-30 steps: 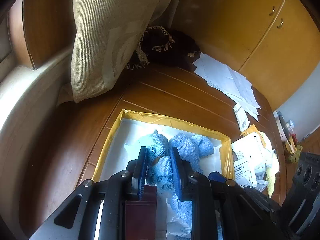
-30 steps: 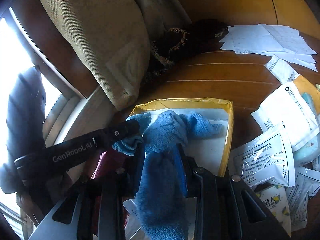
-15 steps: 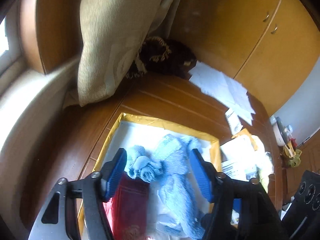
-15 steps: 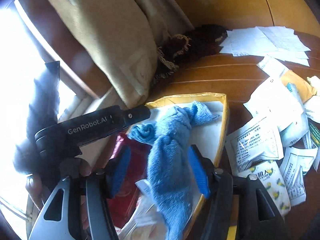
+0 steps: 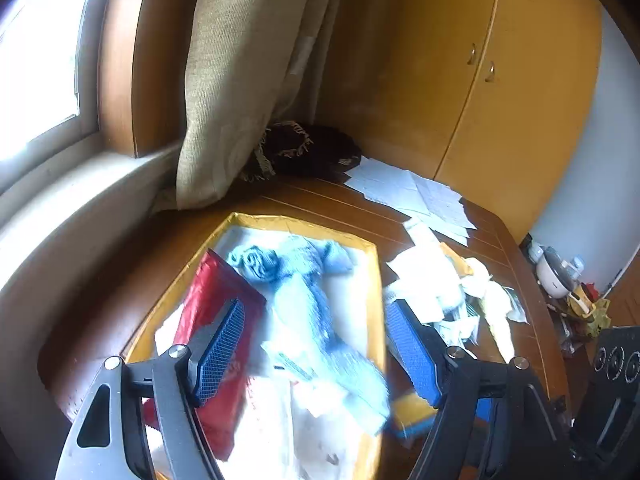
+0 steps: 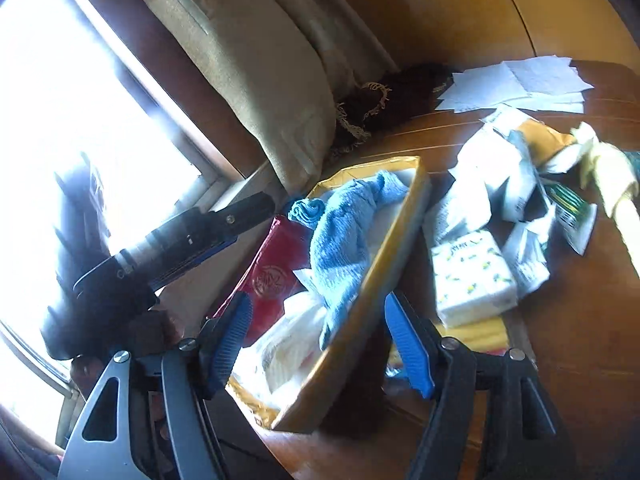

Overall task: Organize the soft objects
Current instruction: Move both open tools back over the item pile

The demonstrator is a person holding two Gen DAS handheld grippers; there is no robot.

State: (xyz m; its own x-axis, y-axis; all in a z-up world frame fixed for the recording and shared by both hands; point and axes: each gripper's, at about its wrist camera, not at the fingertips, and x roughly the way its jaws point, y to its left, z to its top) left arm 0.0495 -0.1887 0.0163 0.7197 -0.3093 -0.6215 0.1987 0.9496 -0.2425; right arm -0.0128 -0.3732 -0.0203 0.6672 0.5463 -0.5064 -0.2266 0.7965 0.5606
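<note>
A blue towel [image 5: 304, 296] [image 6: 340, 236] lies crumpled lengthwise in a shallow yellow-rimmed box [image 5: 374, 280] [image 6: 400, 232] on the wooden table, beside a red packet [image 5: 208, 304] [image 6: 272, 276] and white paper. My left gripper [image 5: 316, 344] hangs above the box, its jaws opening wide, blue pads clear of the towel. My right gripper [image 6: 320, 340] is likewise opening above the box's near end, nothing pressed between its pads. The left gripper's black body [image 6: 192, 236] shows at the left of the right wrist view.
A beige cushion [image 5: 240, 80] leans against the window corner, with a dark fringed cloth [image 5: 308, 152] at its foot. Loose papers [image 5: 412, 192] and white packets [image 6: 472, 276] crowd the table to the right. Yellow cabinets [image 5: 500, 80] stand behind.
Both grippers held the blue towel one second ago, then opened and let it drop into the box. Both have since pulled back and up from it.
</note>
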